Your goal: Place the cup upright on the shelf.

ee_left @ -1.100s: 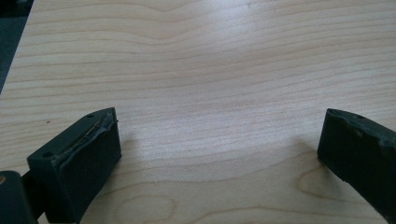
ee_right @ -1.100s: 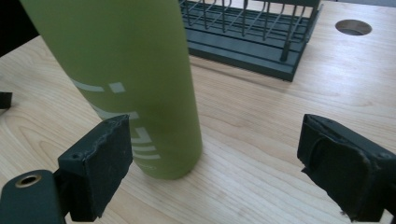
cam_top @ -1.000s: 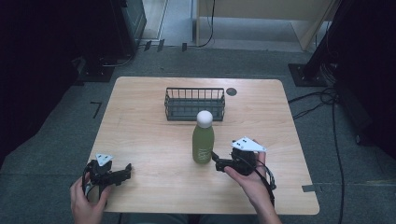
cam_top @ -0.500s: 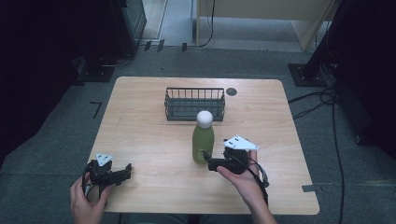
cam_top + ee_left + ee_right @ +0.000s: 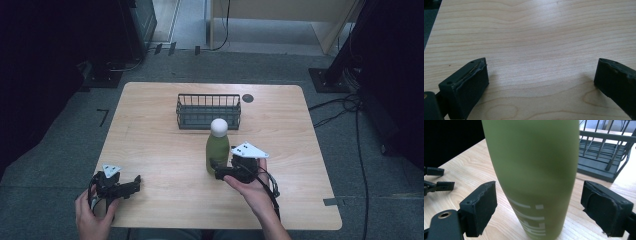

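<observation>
- My right gripper [image 5: 216,169] sits just right of the green bottle [image 5: 218,152], and its jaws stand wide apart, one on each side of the bottle's lower body.
- In the right gripper view the green bottle [image 5: 534,177] stands between my two black pads [image 5: 480,207], with a gap showing on both sides, so nothing is clamped.
- The bottle stands upright near the middle of the wooden table [image 5: 150,150]; its white cap [image 5: 219,126] is on top and pale lettering shows low on its side.
- A dark wire basket [image 5: 208,111] sits just beyond the bottle, toward the far edge; in the high view it looks empty.
- A small dark round mark [image 5: 247,98] lies on the table just right of the basket.
- My left gripper [image 5: 134,182] rests at the near left corner of the table, well apart from the bottle.
- In the left gripper view the left gripper [image 5: 540,75] has its jaws spread wide over bare wood, holding nothing.
- My right hand [image 5: 250,187] wraps the right gripper's body from the near side.
</observation>
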Motion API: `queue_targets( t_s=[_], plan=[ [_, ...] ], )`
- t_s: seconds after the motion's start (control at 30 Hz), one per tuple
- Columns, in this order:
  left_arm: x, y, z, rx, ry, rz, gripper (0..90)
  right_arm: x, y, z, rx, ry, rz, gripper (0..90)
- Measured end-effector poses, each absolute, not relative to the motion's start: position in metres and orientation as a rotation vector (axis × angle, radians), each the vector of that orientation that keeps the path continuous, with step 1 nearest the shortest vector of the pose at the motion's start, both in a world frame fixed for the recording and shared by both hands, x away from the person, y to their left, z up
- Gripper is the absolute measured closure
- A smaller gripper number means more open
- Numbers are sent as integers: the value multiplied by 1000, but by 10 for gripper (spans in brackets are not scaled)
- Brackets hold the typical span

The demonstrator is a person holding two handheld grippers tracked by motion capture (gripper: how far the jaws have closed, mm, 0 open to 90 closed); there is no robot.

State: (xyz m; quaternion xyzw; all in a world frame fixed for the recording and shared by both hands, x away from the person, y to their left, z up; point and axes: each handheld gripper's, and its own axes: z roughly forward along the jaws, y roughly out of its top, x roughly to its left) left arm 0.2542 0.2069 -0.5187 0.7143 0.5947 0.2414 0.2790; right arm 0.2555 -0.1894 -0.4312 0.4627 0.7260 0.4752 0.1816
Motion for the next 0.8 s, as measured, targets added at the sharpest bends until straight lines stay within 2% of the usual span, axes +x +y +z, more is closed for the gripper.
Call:
queue_targets(
  t_s=[0.8],
  plan=[
    [254, 207, -519, 1913, 1596, 648, 0, 271, -168, -440, 1341, 1962, 1312, 171]
  ],
)
